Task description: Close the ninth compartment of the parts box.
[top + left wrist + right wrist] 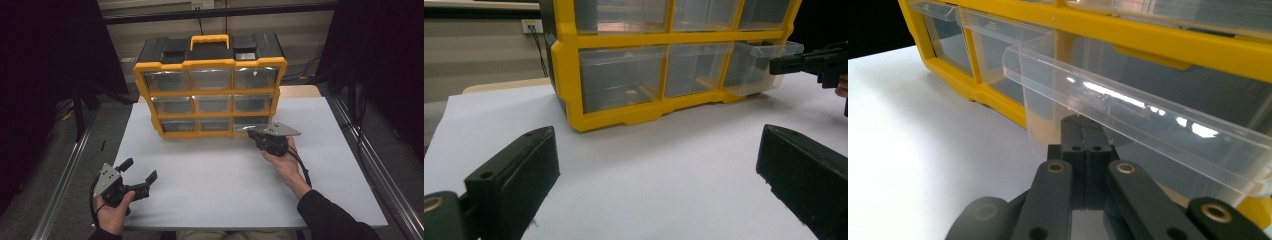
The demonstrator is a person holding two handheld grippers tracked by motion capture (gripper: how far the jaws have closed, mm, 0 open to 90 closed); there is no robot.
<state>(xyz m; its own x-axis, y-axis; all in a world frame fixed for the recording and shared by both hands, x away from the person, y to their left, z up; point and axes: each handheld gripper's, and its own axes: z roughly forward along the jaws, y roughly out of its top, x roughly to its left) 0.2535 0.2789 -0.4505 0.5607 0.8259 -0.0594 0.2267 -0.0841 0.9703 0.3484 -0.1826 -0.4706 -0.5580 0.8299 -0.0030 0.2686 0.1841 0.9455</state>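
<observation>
White tabletop carries the work, with dark curtains to either side and a pale wall behind.

Clenched together, the jaws of the right gripper sit under the front lip of a clear drawer, the bottom right one of the yellow organiser. Whether they pinch the lip or only touch it, I cannot tell. That drawer is pulled partway out towards the jaws, standing proud of its neighbours; in the left gripper view it juts from the frame with the right jaws at its front. Above and beyond the jaws rise the other rows of clear drawers, topped by a black lid with a yellow handle.

Released and spread wide, the jaws of the left gripper hold nothing, hovering near the tabletop's near edge, well apart from the organiser ahead of them.
</observation>
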